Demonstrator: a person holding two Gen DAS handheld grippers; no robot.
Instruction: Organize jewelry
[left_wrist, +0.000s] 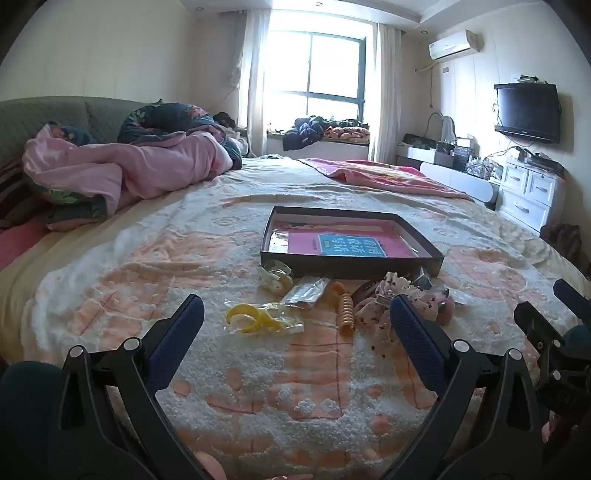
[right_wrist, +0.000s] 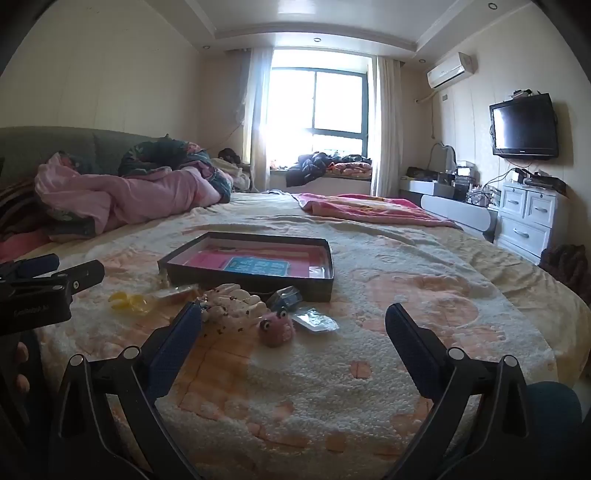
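Your left gripper (left_wrist: 295, 325) and right gripper (right_wrist: 293, 326) hover with jaws spread, empty (presumably ready to pick). Loose jewelry, including yellow plastic bangles (left_wrist: 251, 318), lies on the bed at six o'clock of the shallow dark cardboard tray (left_wrist: 351, 265).

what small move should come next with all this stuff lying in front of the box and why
Probably ease the left gripper forward and down onto the yellow clip. Both grippers are open and hold nothing, the shallow box has no loose pieces in it that show, and the accessories lie on the blanket just in front of it. The clip sits nearest, between the left jaws' line, apart from the scrunchie pile.
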